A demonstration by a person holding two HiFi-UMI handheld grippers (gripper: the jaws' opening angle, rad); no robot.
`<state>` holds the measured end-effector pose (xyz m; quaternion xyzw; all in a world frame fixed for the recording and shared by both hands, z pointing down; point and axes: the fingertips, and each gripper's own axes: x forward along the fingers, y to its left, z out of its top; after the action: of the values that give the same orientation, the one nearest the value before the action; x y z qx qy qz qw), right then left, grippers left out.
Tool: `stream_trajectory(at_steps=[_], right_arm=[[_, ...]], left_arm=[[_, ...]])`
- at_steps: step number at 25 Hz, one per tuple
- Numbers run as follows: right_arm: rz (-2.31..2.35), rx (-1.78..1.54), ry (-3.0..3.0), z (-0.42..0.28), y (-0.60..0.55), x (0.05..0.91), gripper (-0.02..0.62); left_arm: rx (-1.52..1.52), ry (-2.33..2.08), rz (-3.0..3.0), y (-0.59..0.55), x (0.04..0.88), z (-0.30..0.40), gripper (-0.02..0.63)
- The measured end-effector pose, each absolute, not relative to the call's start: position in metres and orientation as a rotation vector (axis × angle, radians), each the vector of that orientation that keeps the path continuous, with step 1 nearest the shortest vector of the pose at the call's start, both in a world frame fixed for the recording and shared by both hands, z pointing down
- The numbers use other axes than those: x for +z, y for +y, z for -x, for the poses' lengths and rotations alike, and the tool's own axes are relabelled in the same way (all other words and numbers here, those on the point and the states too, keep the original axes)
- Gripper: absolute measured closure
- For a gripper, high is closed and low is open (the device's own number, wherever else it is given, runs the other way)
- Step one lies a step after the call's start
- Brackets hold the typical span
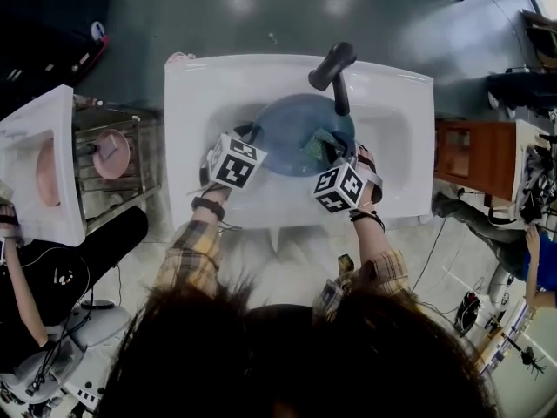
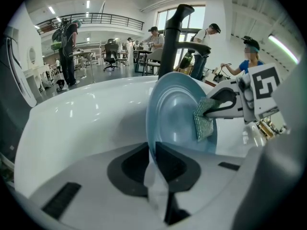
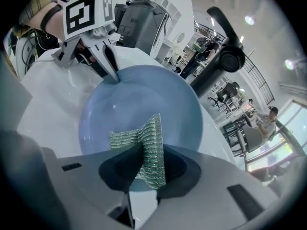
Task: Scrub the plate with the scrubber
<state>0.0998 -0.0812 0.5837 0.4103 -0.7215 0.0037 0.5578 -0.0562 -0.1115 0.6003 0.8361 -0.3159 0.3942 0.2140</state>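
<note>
A blue plate stands tilted on its edge in the white sink. My left gripper is shut on the plate's near left rim; in the left gripper view the rim runs down between my jaws. My right gripper is shut on a green mesh scrubber and holds it against the plate's right side. The scrubber sticks up folded from the right jaws, flat on the plate's face. From the left it shows as a green pad on the plate.
A black faucet rises behind the plate at the sink's back edge. A second white sink and a pink plate on a metal rack stand at the left. A wooden cabinet is at the right. People stand around.
</note>
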Motion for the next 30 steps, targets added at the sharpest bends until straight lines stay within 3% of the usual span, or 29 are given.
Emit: stream_trajectory(at_steps=[10,30], right_arm=[[-1.179,-0.096,-1.693,-0.119,-0.121,0.545,0.483],[-1.041,-0.217,-1.837,-0.01,-0.145,0.543,0.494]], left_arm=[[1.081,-0.874,-2.314,-0.108,0.6,0.055,0.566],[1.12,-0.905,-2.284,-0.106,0.605,0.057,0.559]])
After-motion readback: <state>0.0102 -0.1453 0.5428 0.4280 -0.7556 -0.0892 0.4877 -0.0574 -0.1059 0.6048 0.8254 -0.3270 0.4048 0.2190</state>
